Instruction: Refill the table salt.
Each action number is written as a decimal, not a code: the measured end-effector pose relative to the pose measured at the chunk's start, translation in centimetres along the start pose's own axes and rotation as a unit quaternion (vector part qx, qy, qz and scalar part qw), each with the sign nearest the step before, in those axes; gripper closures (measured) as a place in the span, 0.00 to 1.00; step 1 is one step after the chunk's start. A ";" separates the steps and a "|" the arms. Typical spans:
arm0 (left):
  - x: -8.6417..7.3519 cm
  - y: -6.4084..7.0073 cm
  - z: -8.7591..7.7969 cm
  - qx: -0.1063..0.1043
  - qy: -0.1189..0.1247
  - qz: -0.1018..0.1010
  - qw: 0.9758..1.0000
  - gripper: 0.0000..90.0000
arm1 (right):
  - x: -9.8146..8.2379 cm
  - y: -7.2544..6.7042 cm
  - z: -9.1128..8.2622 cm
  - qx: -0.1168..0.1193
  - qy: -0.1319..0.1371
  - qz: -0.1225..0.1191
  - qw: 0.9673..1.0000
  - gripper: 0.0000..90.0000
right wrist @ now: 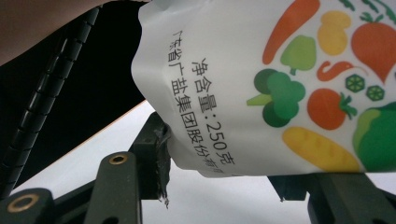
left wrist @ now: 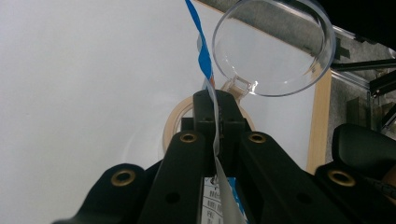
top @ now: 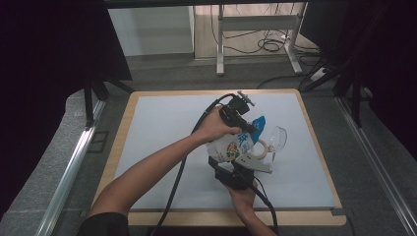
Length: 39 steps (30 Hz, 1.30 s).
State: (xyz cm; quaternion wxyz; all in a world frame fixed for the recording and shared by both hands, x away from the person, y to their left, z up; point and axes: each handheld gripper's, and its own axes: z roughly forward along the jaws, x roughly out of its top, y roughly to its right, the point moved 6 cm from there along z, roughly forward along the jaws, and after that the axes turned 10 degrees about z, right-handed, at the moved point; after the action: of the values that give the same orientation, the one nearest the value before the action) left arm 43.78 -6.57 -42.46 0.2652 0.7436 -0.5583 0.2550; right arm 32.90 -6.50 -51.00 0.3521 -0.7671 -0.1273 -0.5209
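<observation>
From above, my left tongs (top: 244, 124) reach in over the middle of the desk (top: 162, 128) and pinch the top of a white pouch (top: 231, 146) with a blue upper edge. The pouch stands tilted, its long axis running from my right tongs (top: 239, 169) below up and away toward the blue corner, which leans toward a clear plastic scoop (top: 277, 138). A tan tape ring (top: 259, 147) lies just beside the pouch, between it and the scoop.

Along my left tongs (left wrist: 215, 105), the jaws are clamped tight on the thin sealed edge of the pouch (left wrist: 204, 56), seen edge-on as a blue and white strip rising straight up between them. Beyond lie the tape ring (left wrist: 172, 126) and the round scoop (left wrist: 273, 46), mouth turned toward the camera, near the desk's wooden edge (left wrist: 318, 121).

Along my right tongs (right wrist: 219, 179), the jaws stand about half open and press on the pouch's bulging lower end (right wrist: 261, 79) from both sides. This face shows printed vegetables and a line of text running diagonally. A black ribbed cable (right wrist: 51, 88) crosses at the left.
</observation>
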 end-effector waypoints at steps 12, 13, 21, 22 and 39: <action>0.4 0.2 0.0 0.001 -0.005 0.005 1.000 1.00 | 0.3 -0.2 -0.2 -0.001 0.006 0.010 1.000 0.53; 0.4 0.2 0.0 0.001 -0.005 0.005 1.000 1.00 | 0.3 -0.2 -0.2 -0.001 0.007 0.010 1.000 0.53; 0.4 0.3 0.0 0.001 -0.005 0.005 1.000 1.00 | 0.4 -0.2 -0.2 -0.002 0.007 0.010 1.000 0.53; 0.4 0.3 0.0 0.001 -0.005 0.005 1.000 1.00 | 0.4 -0.2 -0.2 -0.003 0.007 0.009 1.000 0.53; 0.4 0.2 0.1 0.001 -0.006 0.006 1.000 1.00 | 0.3 -0.1 -0.1 -0.007 0.008 0.007 1.000 0.54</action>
State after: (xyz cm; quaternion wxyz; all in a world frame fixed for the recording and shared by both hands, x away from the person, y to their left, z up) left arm 43.68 -6.96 -42.22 0.2593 0.7418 -0.5644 0.2527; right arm 32.86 -6.56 -50.67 0.3515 -0.7663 -0.1152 -0.5253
